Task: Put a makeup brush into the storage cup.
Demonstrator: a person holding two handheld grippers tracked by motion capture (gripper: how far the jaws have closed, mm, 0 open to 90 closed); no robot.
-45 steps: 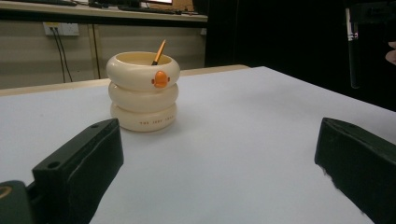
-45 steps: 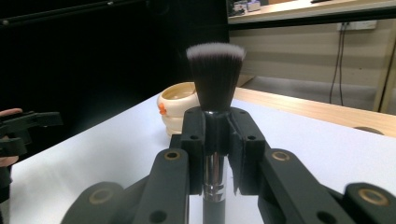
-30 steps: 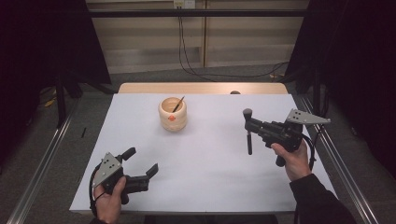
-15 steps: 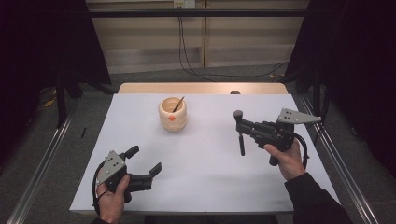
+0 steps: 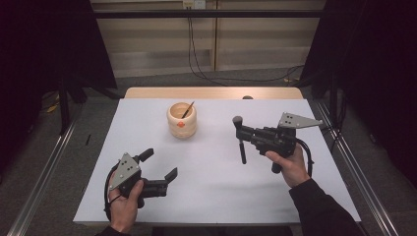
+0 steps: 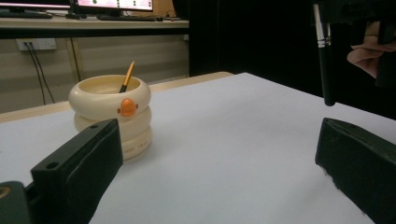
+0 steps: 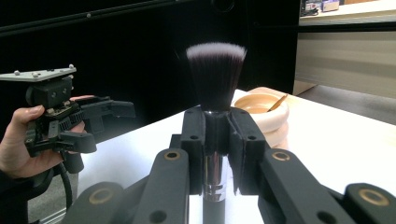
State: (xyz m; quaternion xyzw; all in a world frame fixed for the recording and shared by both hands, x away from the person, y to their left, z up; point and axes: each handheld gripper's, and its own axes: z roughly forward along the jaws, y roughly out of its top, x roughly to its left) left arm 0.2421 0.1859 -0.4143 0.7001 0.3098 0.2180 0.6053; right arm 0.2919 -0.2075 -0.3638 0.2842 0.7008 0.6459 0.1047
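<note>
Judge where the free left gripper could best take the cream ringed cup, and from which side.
Grip the cup across its stacked rings, likely coming level from the near left side where the left gripper stands open. The round, upright body offers two opposite walls, and a low grip avoids the thin stick leaning out of the top.

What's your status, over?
Right gripper shut on makeup brush, bristles up. Left gripper open, empty. Cream holder ahead, path clear.

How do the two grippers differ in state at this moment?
The right gripper is shut on a makeup brush, held upright above the table; the left gripper is open and holds nothing. The right is the nearer to the cream holder. Both are hand-held and black.
</note>
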